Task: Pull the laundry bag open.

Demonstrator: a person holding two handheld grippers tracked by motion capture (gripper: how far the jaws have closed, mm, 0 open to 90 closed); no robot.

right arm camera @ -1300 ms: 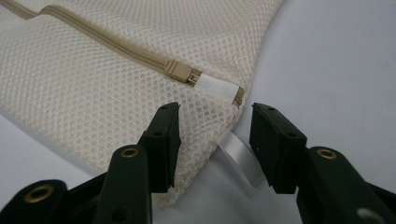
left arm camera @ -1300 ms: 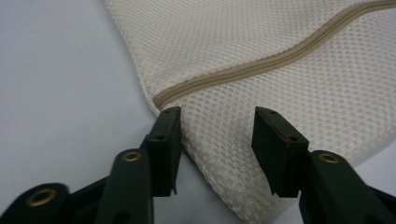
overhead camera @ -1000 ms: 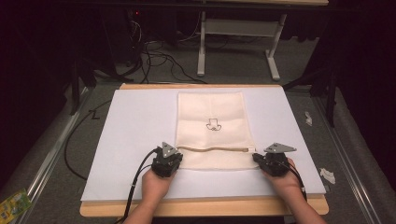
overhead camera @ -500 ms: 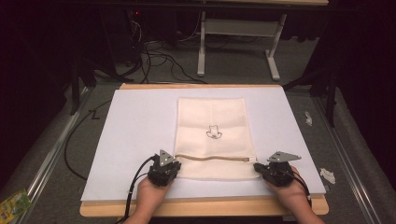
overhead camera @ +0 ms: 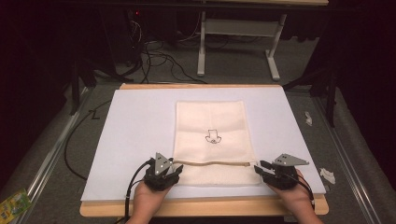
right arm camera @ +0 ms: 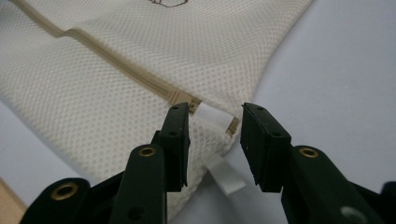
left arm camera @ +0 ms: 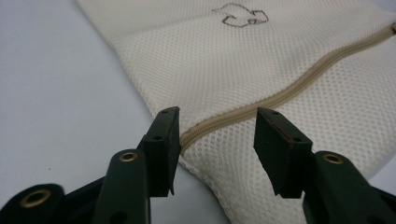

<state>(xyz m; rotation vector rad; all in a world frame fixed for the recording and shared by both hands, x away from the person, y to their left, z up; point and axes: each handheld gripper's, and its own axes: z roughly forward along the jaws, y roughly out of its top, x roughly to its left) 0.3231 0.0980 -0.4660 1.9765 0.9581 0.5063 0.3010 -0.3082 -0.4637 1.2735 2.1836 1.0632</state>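
Both claws sit at the near edge of my working surface, one at each end of the zipper. My left gripper [overhead camera: 173,169] has its jaws spread wide, nothing between the pads; in the left gripper view the two black fingers [left arm camera: 163,140] straddle the near-left end of the tan zipper [left arm camera: 280,91], which runs away from me up to the right across the mesh. My right gripper [overhead camera: 258,169] is parted too, holding nothing. In the right gripper view its fingers [right arm camera: 177,140] flank the other end of the zipper, where a small white ribbed pull [right arm camera: 208,113] lies in the gap between the jaws without either pad touching it. A white label tab [right arm camera: 224,175] pokes out from the bag's edge just below, lying on the sheet.

Between my two hands lies the mesh bag [overhead camera: 210,121], cream-coloured and flat, centred on the white sheet [overhead camera: 135,121]. Its zipper crosses it near my end, and beyond that I see a small dark printed mark [overhead camera: 214,136] in the middle of the cloth. The sheet rests on a wooden table [overhead camera: 201,206], whose bare edge shows nearest me.

Farther off, the floor carries black cables [overhead camera: 154,51] and the white legs of a stand [overhead camera: 238,42].
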